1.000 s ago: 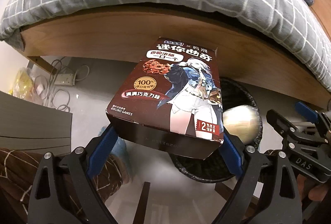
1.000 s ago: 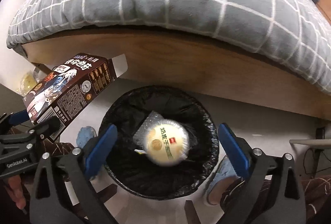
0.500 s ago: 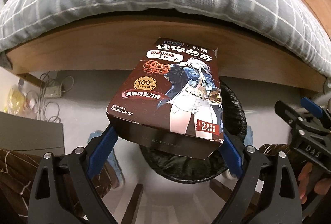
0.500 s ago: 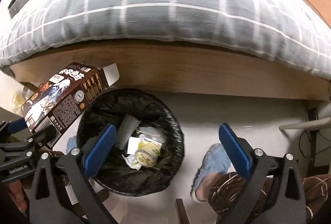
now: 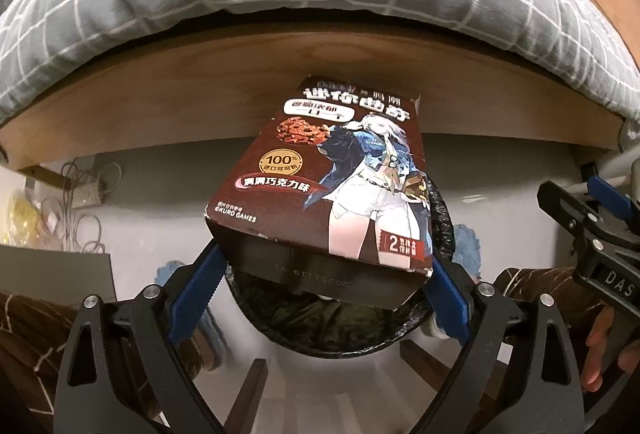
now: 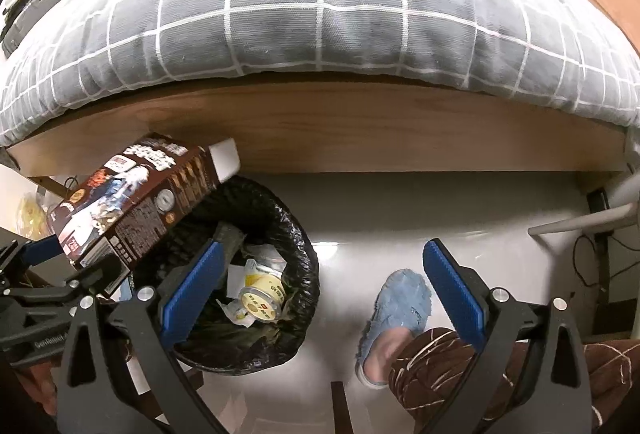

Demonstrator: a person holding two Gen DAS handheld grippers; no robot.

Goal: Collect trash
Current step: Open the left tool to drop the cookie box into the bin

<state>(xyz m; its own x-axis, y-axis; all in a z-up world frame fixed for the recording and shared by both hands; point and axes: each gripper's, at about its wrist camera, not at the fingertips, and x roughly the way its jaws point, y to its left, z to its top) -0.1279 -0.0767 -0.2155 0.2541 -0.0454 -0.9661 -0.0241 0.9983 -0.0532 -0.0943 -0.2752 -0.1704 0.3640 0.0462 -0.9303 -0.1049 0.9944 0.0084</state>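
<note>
Jaws of the left gripper clamp the cookie box above the black-lined trash bin. Right gripper jaws gape wide, empty, bin beneath their left finger.

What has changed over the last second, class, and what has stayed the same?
The round yellow packet that was dropping now lies in the black bin. The open right gripper has shifted right, off the bin. The left gripper still clamps the brown box above the bin.

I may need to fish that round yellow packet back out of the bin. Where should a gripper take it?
Judging by its pose, across the round packet at its rim, from straight above: it lies face up among wrappers, walled in by the trash bin.
</note>
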